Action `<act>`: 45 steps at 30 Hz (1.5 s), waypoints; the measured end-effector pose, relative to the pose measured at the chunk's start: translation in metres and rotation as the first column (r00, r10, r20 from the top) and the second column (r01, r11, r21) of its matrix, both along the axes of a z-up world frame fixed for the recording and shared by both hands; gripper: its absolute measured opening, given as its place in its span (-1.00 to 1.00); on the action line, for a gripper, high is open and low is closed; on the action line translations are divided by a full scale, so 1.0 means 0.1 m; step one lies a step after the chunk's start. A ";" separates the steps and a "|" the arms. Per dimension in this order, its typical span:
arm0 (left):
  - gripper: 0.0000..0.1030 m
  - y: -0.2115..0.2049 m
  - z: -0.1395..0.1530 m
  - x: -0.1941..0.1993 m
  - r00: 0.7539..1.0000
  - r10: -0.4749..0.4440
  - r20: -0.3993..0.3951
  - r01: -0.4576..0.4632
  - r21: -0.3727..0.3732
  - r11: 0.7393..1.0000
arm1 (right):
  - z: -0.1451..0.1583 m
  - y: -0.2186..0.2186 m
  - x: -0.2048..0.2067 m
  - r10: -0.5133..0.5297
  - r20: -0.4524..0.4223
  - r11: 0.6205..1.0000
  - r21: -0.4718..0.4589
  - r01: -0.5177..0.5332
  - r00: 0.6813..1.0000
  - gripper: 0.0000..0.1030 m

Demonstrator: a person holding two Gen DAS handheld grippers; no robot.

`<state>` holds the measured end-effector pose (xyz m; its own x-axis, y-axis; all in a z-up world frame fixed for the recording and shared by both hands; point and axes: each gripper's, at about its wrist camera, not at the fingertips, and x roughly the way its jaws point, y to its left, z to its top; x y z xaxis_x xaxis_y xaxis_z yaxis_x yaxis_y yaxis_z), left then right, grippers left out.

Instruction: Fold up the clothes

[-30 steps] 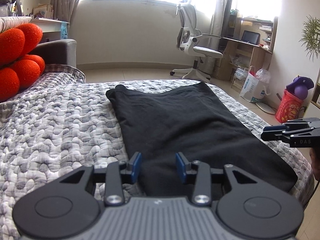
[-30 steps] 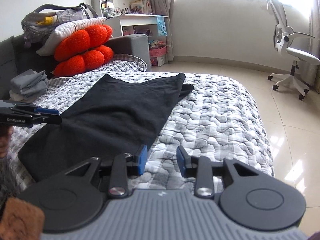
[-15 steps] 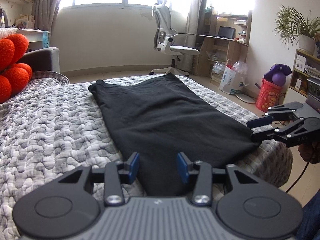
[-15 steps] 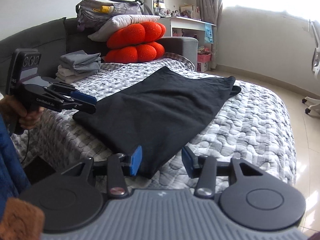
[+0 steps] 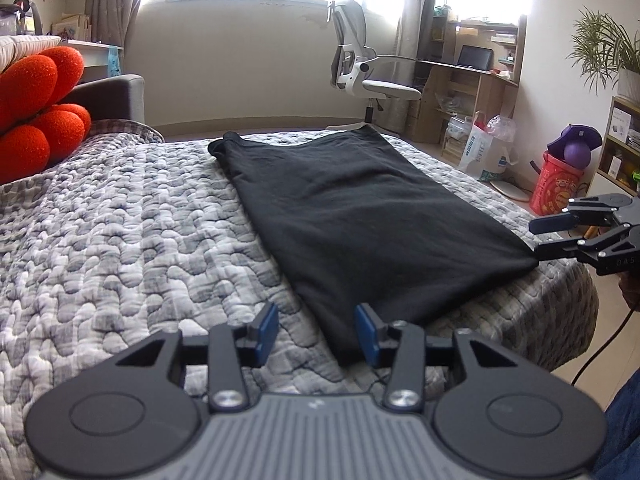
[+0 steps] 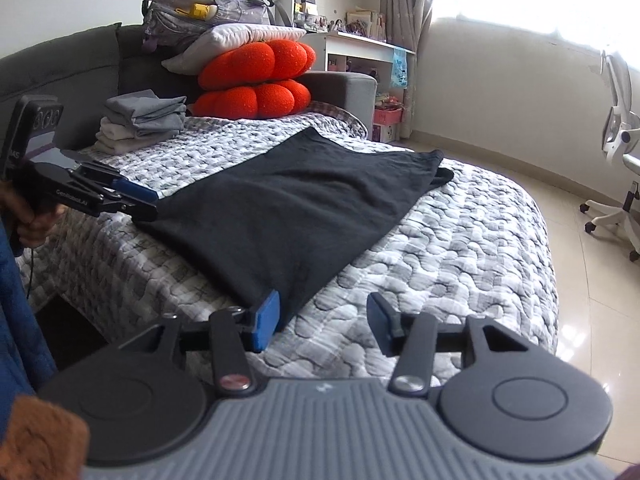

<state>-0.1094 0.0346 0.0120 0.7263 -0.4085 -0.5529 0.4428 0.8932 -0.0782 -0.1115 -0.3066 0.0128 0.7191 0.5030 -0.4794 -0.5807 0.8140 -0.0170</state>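
Blue rubbery pads tip both pairs of your fingers, set on black ribbed plastic bodies. Your left gripper (image 5: 316, 334) has its fingers parted and has been spreading a little; the near corner of the black garment (image 5: 360, 216) lies in the gap, but the pads do not press it. Your right gripper (image 6: 324, 322) has just been widening too; its fingers stand apart at the garment's other near corner, and the left-hand pad (image 6: 266, 320) sits at the cloth edge without a squeeze. That soft, matte black garment is folded into a long flat rectangle and lies along the puffy grey-and-white quilted bed (image 5: 120, 220), reaching to its far edge. Beyond, round nubbly orange cushions (image 6: 256, 80) sit stacked against the grey upholstered headboard (image 6: 60, 64), beside a small stack of folded grey clothes (image 6: 140, 120).
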 end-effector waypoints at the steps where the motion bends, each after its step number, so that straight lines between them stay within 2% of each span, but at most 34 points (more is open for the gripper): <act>1: -0.14 -0.01 0.03 0.00 1.000 0.002 0.002 -0.002 -0.001 1.000 | 0.02 0.04 0.00 0.009 0.008 1.000 0.005 -0.009 1.000 0.02; 3: -0.14 -0.07 0.10 0.01 1.000 -0.004 0.023 0.005 -0.014 1.000 | 0.07 0.12 0.02 0.026 0.021 0.999 0.027 -0.026 0.999 0.02; 6: -0.11 -0.21 0.17 0.03 0.998 -0.030 0.047 0.032 -0.041 0.999 | 0.13 0.26 0.14 0.055 0.005 0.991 0.120 -0.055 0.998 0.01; 8: -0.07 -0.33 0.17 0.07 0.998 -0.045 0.052 0.048 -0.055 0.997 | 0.14 0.41 0.22 0.076 -0.001 0.987 0.143 -0.075 0.997 -0.07; 13: -0.05 -0.51 -0.06 0.08 0.999 -0.026 0.047 0.028 -0.042 0.999 | 0.04 0.81 0.31 0.113 -0.035 0.990 0.090 -0.110 0.993 -0.18; 15: -0.05 -0.53 -0.10 0.02 0.997 -0.033 0.074 0.034 -0.009 0.999 | -0.07 0.91 0.29 0.104 -0.045 0.994 0.020 -0.103 0.994 -0.18; 16: -0.04 -0.52 -0.10 0.01 0.996 -0.036 0.081 0.036 -0.004 0.999 | -0.11 0.91 0.24 0.102 -0.020 0.995 0.003 -0.102 0.995 -0.19; 20: -0.04 -0.41 -0.09 0.01 0.997 -0.037 0.067 0.039 -0.032 0.999 | -0.11 0.70 0.19 0.089 -0.024 0.996 0.021 -0.088 0.996 -0.19; 23: -0.05 -0.34 -0.09 0.00 0.998 -0.033 0.056 0.037 -0.063 0.997 | -0.09 0.49 0.17 0.042 -0.031 0.999 0.020 -0.042 0.999 -0.20; 25: -0.05 -0.32 -0.10 -0.02 0.998 -0.033 0.057 0.037 -0.066 0.997 | -0.09 0.33 0.15 0.006 -0.030 1.000 0.015 -0.006 1.000 -0.33; 30: -0.05 -0.29 -0.12 -0.06 0.997 -0.038 0.068 0.044 -0.080 0.996 | -0.09 0.01 0.09 -0.068 -0.061 0.997 0.036 0.070 0.996 -0.32; 35: -0.04 -0.25 -0.11 -0.04 0.998 -0.040 0.055 0.046 -0.104 0.993 | -0.08 -0.06 0.04 -0.104 -0.059 0.994 0.035 0.107 0.993 -0.32; 39: -0.04 -0.27 -0.11 -0.04 0.998 -0.035 0.056 0.041 -0.098 0.994 | -0.07 -0.10 0.02 -0.076 -0.051 0.993 0.088 0.080 0.996 -0.30; 42: -0.03 -0.29 -0.12 -0.04 0.998 -0.034 0.057 0.039 -0.090 0.995 | -0.02 -0.04 0.01 -0.014 -0.026 0.993 0.118 0.017 1.000 -0.30; 45: -0.02 -0.29 -0.12 -0.01 0.998 -0.032 0.049 0.037 -0.095 0.995 | 0.03 0.09 0.04 0.077 -0.006 0.988 0.133 -0.075 0.997 -0.22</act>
